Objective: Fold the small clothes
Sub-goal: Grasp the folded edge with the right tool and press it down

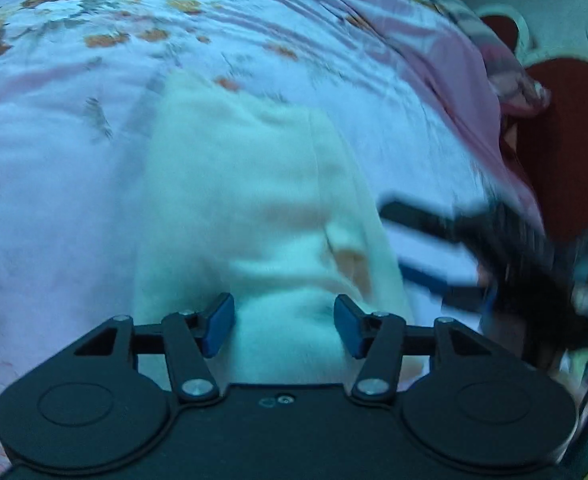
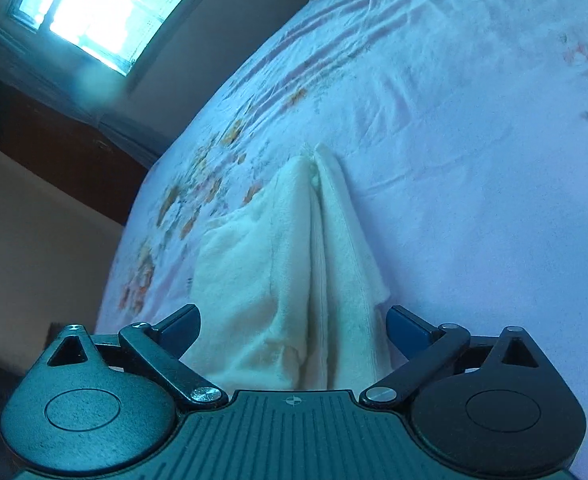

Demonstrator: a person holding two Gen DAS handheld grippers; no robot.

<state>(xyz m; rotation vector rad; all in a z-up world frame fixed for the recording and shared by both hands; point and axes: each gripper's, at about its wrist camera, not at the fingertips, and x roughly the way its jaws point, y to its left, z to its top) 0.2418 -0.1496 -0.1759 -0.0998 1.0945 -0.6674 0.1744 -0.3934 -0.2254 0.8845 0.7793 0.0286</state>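
Floral bedsheet (image 2: 453, 160) is covering the whole work surface, window (image 2: 102, 12) glowing upper left in the right wrist view. Cream fleece garment (image 2: 294, 264) is lying on the sheet, filling centre frame in both views. It's looking soft, light and floppy, likely dragging on the sheet, so I'd pinch doubled edges or corners, not the middle. Long axis is running away from the right gripper (image 2: 293, 326), narrowing to a point at frame centre, with a fold crease along it. Left gripper (image 1: 284, 326) jaws are standing apart over the near hem; right jaws also apart, straddling cloth. Left view is blurring, so actual contact is probably none.
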